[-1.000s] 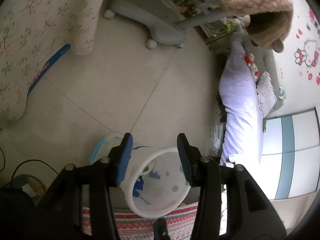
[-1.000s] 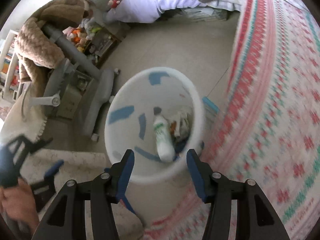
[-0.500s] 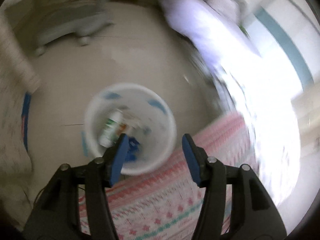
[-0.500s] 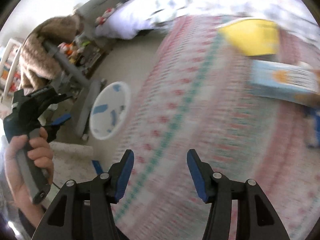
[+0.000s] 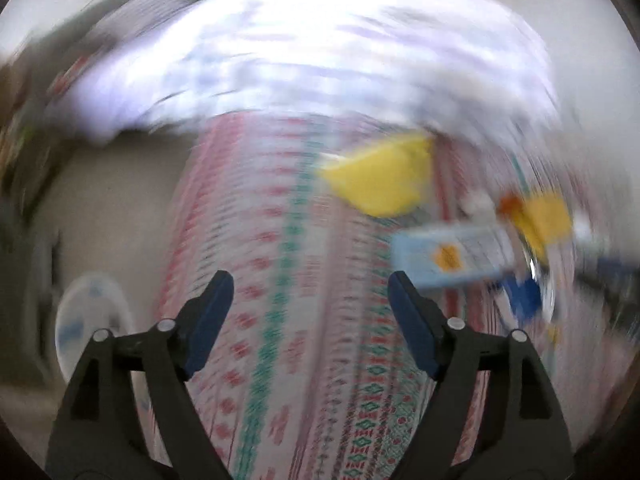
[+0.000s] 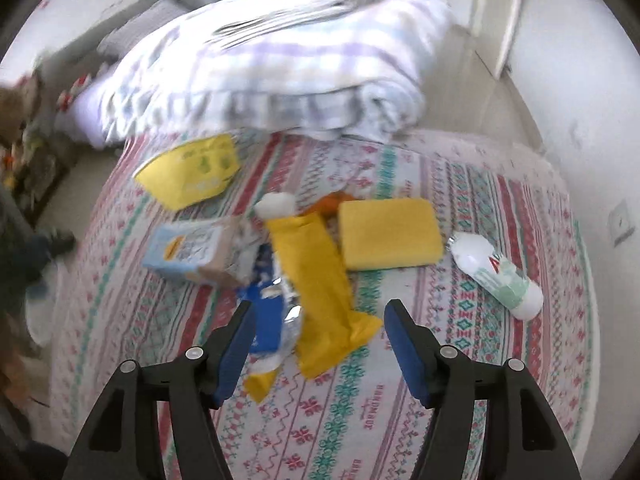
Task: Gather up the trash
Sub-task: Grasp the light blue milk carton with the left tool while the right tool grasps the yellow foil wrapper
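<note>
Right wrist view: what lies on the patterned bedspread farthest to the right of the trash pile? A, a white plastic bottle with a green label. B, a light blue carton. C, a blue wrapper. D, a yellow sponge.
A: the white plastic bottle lies on its side alone at the right, beyond the yellow sponge; the light blue carton and blue wrapper lie left of the middle.

A patterned bed (image 6: 460,392) carries a folded quilt (image 6: 280,72); nearer than the quilt lie yellow packets (image 6: 308,280), a blue carton (image 6: 188,248) and a bottle (image 6: 496,272).
</note>
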Motion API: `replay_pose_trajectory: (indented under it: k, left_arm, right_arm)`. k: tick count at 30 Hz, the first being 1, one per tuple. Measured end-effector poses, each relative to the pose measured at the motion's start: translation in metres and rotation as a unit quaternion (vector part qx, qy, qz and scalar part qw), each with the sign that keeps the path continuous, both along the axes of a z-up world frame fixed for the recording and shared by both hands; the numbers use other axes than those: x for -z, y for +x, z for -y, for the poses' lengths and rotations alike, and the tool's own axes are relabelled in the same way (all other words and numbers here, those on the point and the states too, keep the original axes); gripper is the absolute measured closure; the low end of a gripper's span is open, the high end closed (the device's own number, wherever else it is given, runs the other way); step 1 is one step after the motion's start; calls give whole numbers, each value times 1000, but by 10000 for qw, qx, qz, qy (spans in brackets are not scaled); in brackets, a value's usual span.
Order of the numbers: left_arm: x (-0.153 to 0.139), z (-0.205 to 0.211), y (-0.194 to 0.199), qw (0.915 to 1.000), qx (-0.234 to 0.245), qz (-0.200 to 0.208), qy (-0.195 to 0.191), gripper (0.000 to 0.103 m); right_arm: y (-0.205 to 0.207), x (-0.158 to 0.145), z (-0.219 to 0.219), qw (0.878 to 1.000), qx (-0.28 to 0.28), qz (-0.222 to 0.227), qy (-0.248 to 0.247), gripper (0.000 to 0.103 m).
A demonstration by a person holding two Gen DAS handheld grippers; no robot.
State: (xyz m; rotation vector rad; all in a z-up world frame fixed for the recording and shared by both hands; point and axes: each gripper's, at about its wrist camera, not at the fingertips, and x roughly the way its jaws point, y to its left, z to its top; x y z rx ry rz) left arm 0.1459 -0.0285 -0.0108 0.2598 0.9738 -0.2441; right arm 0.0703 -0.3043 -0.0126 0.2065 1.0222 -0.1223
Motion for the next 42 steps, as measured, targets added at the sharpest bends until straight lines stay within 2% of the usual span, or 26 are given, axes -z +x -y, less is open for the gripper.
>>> replay_pose_trajectory:
  k: [1,5,9,11,14,17,19,21,22,23,25,28,32,37,42]
  left_arm:
    - [7,20,0,9986,493,23,212,23]
    - [24,64,-10,9841,1547,300,821,23]
    - [35,90,-19,9669,2258,469,1090,23]
    - [41,100,-18,9633,2331,460,1252,23]
    - [50,107,-13,9621,2246,497,1464,23]
    - [59,111,-13,9633,2225,441,1435,23]
    - [66,114,-15,9594,2333,444,1522,23]
    - [74,120,-18,9515,2436,600,1778,23]
    - [73,121,-19,9511,2446,652,1769,23]
    - [71,121,-18,9534,2449,614,1652,24]
    - [62,118,-14,9591,2356,639,1435,42]
    - [42,112,-10,9681,2270,536,921,49]
    - [27,102,-8,9755,2122,299,505,53]
    - [13,82,0,9853,1707,-21,22,54]
    - [7,67,-2,9904,1322,-305,-266,54]
  right_arm:
    - [2,1,6,9999,92,-29,74,35]
    - [3,10,25,9993,268,-222,119,34]
    - [-2,16,42,9978,393,-329,415,34]
    - [-1,20,44,9973,390,-378,500,34]
    - [-2,24,41,9969,355,-425,551,34]
    - [-3,26,37,9968,268,-482,572,34]
    - [-5,26,37,9968,280,-468,579,34]
    - [-5,26,41,9963,348,-450,652,33]
    - [-6,27,43,9957,371,-448,717,34]
    - [-5,28,44,9954,378,-452,750,33]
    - [-4,30,44,9953,359,-487,762,33]
    - [-1,33,44,9955,325,-512,732,33]
    - [3,38,46,9941,288,-538,897,33]
    - [9,36,42,9940,175,-434,986,33]
    - [21,39,23,9953,-122,-458,848,34]
